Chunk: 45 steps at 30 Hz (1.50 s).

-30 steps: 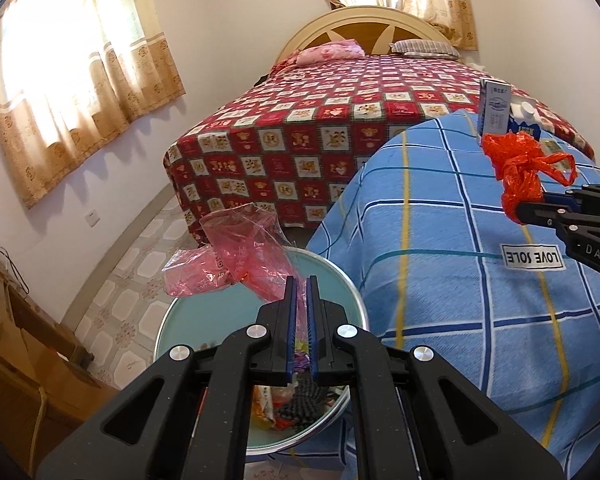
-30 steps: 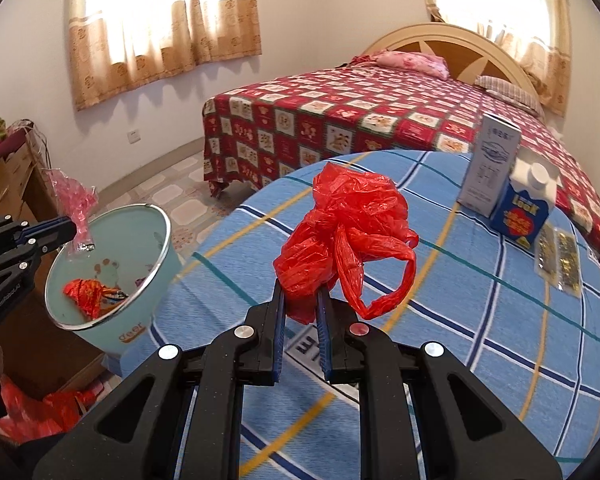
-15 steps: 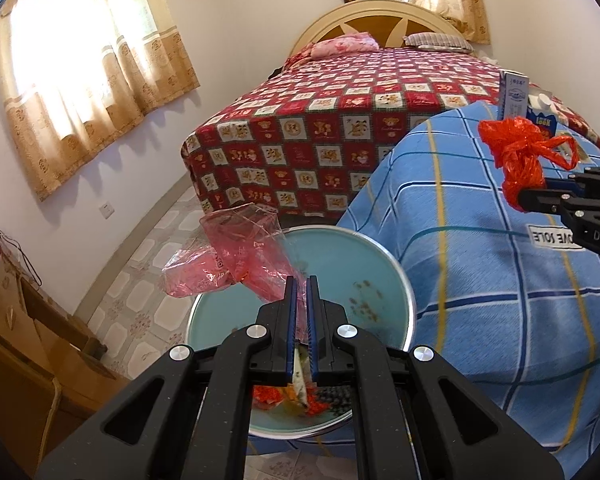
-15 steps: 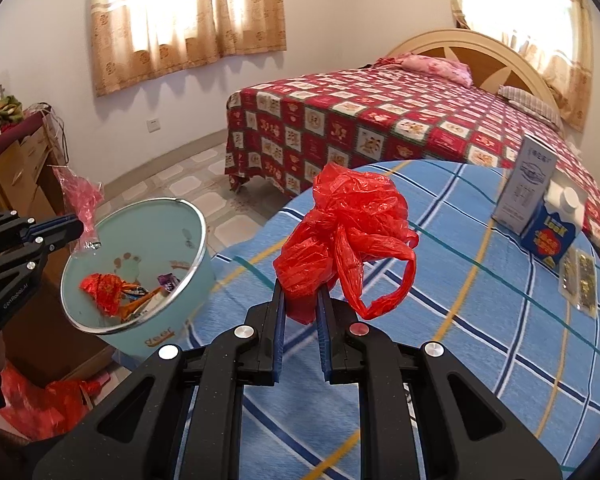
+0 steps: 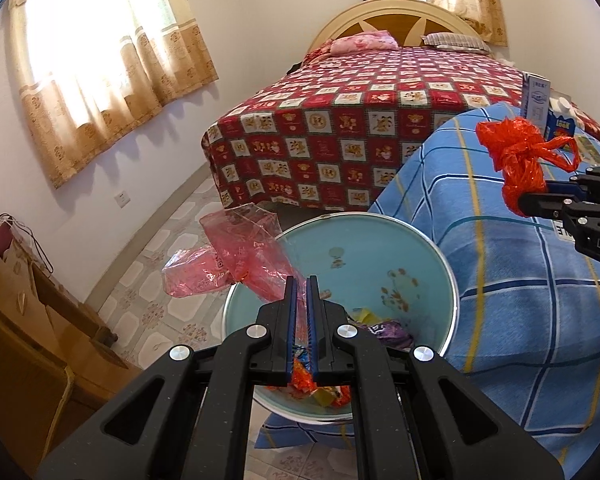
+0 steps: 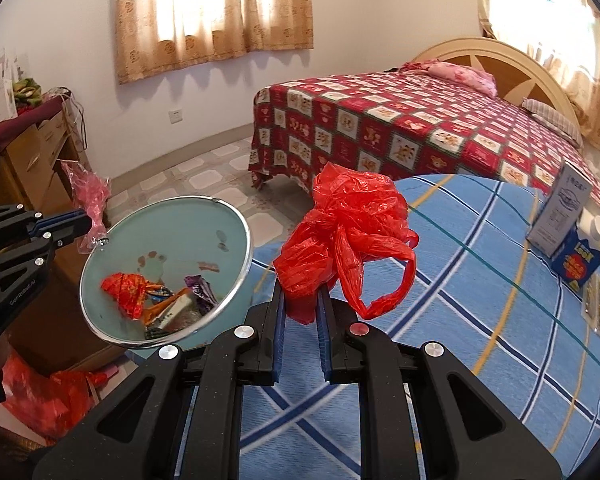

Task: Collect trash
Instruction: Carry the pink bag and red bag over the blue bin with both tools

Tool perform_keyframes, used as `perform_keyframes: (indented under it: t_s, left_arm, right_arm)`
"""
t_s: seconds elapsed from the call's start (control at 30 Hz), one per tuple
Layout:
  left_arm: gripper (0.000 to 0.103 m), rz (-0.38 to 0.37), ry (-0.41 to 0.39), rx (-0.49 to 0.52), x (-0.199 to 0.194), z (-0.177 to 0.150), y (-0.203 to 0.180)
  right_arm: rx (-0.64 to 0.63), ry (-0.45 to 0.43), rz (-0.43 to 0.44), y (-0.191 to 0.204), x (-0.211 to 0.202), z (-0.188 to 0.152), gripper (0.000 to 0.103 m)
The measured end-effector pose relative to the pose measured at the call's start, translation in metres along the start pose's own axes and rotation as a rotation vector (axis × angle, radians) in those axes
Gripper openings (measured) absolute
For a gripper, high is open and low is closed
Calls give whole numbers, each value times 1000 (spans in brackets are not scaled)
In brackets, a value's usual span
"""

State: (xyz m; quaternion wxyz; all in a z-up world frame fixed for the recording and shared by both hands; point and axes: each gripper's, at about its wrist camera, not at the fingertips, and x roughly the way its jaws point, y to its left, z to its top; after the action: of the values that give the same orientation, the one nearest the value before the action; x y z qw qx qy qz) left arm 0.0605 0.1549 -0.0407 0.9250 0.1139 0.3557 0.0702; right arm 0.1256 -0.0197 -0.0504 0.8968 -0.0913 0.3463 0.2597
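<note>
My left gripper (image 5: 301, 286) is shut on a thin pink plastic bag (image 5: 236, 254) that hangs from the rim of a pale blue enamel basin (image 5: 380, 248). The basin tilts and holds wrappers and other trash (image 6: 160, 292). My right gripper (image 6: 301, 300) is shut on a crumpled red plastic bag (image 6: 348, 224), held above the blue checked cloth (image 6: 480, 280) just right of the basin (image 6: 172, 224). From the left wrist view the red bag (image 5: 516, 152) and right gripper (image 5: 556, 200) are at the right. The left gripper (image 6: 80, 220) shows at the left of the right wrist view.
A white carton (image 6: 560, 208) and a blue drink carton (image 6: 580, 256) stand on the blue cloth at the far right, with flat packets (image 6: 598, 306) beside them. A bed with a red patterned cover (image 6: 420, 120) lies behind. A wooden cabinet (image 6: 24, 160) stands left, red bags (image 6: 40, 392) on the floor.
The basin has swung closer and tilted more open toward both cameras, showing its trash. My right gripper with the red bag has moved left, nearer the basin's rim.
</note>
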Motion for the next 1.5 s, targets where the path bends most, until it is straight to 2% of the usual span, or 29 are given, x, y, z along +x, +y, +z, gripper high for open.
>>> perform_keyframes:
  t_s: [0.53,1.5]
  left_arm:
    - [5,23,18,-32,8,-8,24]
    - [5,36,23,-57,13,-10,35]
  right_arm:
    - [-58,16,34,30,15,10,15]
    - [-100,25,65,51,26,16,15]
